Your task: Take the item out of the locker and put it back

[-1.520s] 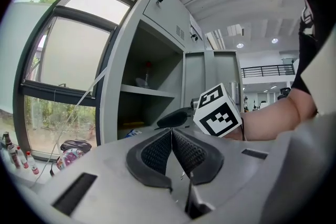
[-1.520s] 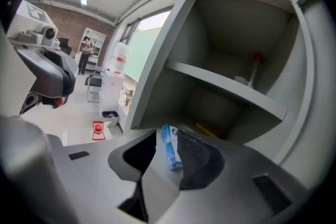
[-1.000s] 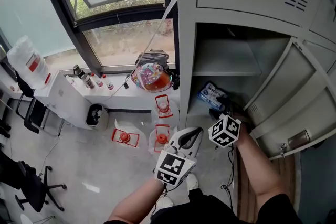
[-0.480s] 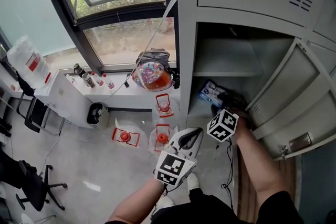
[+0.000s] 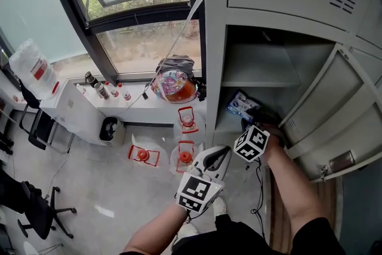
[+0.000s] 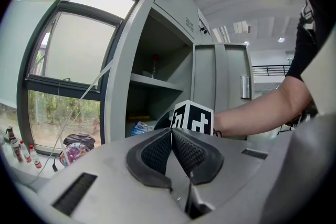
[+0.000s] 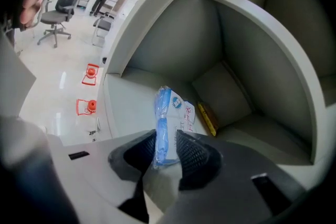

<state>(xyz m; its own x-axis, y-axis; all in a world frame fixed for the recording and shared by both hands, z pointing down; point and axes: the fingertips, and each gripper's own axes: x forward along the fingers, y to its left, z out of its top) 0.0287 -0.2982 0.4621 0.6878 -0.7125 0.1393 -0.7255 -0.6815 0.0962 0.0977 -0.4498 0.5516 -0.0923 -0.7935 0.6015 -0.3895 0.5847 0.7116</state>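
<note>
Only in right gripper view: blue packet (image 7: pixel 167 118) between fingers (image 7: pixel 197 157)

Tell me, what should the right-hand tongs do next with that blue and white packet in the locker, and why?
Probably draw the packet gently back out of the locker. The right tongs have just been closing with the packet between them, and both pads now seem to press on it, so the grip looks made while the packet is inside.
</note>
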